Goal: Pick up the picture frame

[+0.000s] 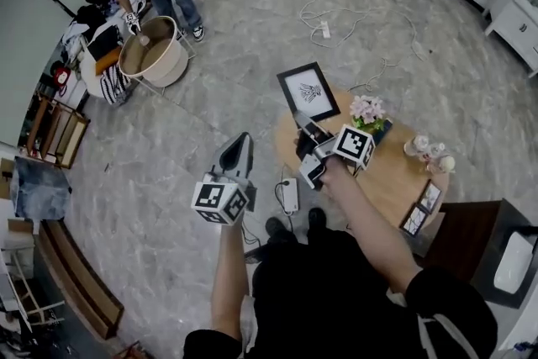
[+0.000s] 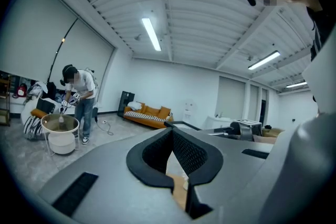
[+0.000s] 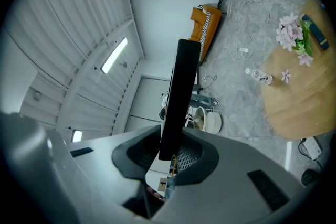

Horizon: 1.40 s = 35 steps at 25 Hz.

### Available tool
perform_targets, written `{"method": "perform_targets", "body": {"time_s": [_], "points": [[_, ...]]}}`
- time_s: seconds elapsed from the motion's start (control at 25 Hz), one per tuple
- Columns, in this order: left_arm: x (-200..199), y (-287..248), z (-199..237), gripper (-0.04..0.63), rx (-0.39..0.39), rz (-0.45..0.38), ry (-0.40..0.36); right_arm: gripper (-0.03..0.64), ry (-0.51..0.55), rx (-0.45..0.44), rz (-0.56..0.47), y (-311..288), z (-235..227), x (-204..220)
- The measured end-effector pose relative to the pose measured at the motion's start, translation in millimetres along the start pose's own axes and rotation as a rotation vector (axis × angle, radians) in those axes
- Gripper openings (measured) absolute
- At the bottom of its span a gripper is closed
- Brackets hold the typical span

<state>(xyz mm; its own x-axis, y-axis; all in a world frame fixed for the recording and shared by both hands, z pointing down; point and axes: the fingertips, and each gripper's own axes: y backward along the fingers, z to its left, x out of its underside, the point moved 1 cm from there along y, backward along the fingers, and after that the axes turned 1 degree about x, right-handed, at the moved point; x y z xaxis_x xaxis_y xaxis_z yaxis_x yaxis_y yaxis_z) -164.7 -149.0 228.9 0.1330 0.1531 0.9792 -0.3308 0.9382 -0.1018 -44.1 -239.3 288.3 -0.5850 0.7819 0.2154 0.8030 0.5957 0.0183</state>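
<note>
The picture frame, black with a white drawing in it, hangs in the air beyond the round wooden table. My right gripper is shut on its near edge. In the right gripper view the frame shows edge-on as a black bar that rises from between the pads. My left gripper floats to the left of the frame over the floor, apart from it. Its pads meet at the tip with nothing between them.
On the table stand pink flowers, small figurines and two small framed pictures. A power strip and cables lie on the floor. A person bends over a white basket at the far left. A dark cabinet stands right.
</note>
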Motion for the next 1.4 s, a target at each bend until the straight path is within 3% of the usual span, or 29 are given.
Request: {"method": "perform_targets", "body": {"time_s": [0.44,1.4], "points": [[-31.1,2.5,8.6,0.012,-0.012,-0.023,-0.004,0.075,0.017,-0.042,0.043,-21.4,69.2,-1.8],[-27.5,3.5,8.9,0.012,-0.031,-0.006,0.024,0.075,0.017,-0.020,0.088,-25.8,60.1,-2.0]]}}
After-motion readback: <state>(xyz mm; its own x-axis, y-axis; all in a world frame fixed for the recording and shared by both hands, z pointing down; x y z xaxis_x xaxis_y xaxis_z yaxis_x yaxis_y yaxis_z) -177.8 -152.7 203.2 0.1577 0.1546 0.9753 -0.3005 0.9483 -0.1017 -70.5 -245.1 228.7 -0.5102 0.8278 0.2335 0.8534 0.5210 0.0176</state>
